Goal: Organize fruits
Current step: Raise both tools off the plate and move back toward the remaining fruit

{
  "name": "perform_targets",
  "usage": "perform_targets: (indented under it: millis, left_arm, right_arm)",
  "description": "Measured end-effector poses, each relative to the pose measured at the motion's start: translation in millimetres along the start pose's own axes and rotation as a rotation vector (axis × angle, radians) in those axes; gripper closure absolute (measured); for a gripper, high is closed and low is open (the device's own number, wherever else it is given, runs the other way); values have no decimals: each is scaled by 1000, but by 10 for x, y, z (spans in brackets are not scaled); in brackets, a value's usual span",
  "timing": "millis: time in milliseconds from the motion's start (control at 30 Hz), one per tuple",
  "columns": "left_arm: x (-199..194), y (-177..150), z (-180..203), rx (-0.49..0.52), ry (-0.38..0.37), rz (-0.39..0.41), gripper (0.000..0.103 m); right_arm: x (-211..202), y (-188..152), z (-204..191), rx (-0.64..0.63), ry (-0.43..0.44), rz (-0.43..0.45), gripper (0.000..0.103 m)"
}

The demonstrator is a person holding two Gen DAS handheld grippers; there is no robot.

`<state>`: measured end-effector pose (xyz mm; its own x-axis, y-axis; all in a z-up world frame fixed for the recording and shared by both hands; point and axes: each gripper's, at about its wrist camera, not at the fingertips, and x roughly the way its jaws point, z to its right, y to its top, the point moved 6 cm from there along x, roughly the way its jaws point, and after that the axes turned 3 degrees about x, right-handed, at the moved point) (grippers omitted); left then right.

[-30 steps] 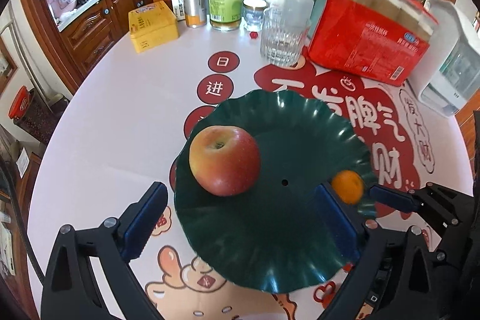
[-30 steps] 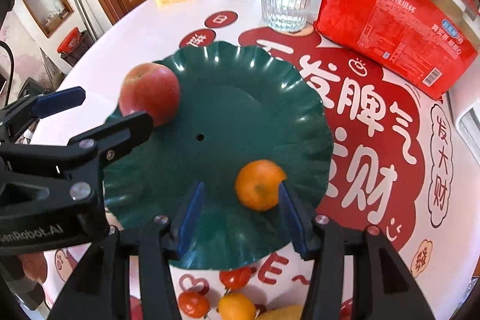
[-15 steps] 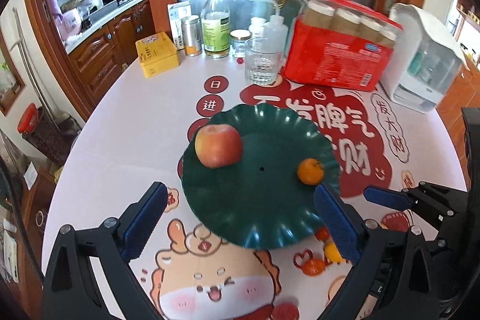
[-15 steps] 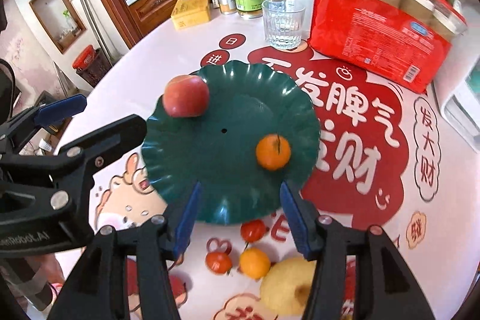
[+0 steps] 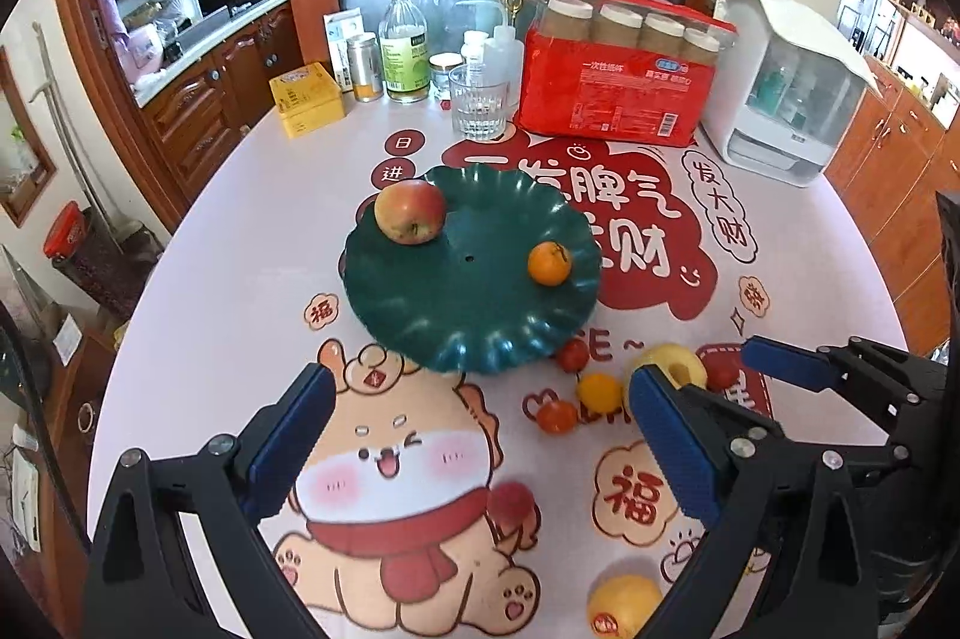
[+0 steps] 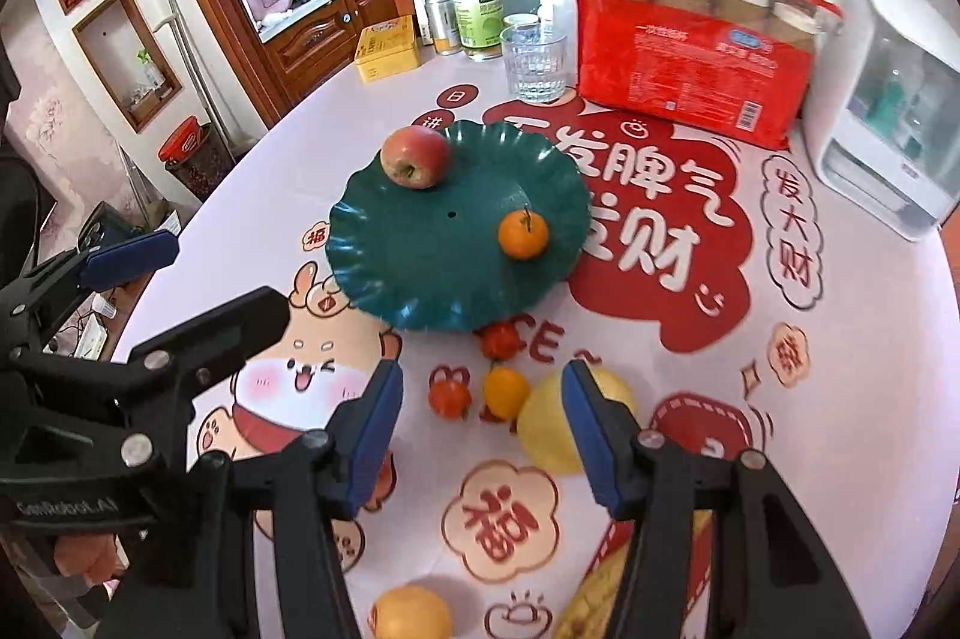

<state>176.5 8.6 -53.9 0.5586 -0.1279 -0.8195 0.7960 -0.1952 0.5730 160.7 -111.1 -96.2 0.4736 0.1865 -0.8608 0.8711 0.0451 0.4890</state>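
Your left gripper [image 5: 474, 444] and right gripper [image 6: 483, 438] both hang wide-jawed and empty above the table. The scalloped dark-green plate [image 6: 420, 279] carries a red apple [image 6: 415, 156], stem cavity tipped toward you, and a small orange mandarin [image 6: 523, 234], stem up. The pale yellow pear-like fruit [image 6: 549, 429], likely next, sits just beside your right jaw; its long axis is unclear.

both wrist views high, sharing plate [image 5: 468, 321]
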Motion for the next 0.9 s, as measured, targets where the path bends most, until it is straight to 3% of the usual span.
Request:
perform_targets:
  millis: [400,700,900]
  left_arm:
    - [-241,-713,419,58,-40,-90,5]
    - [-99,-1240,639,79,-69,-202,5]
    - [-41,-1394,693,70,-85,-246,5]
  right_arm:
    - [-468,-760,288,51,-72,1,47]
    - [-684,-1172,648,127,-123,6,47]
    - [-751,-1345,789,127,-167,13,48]
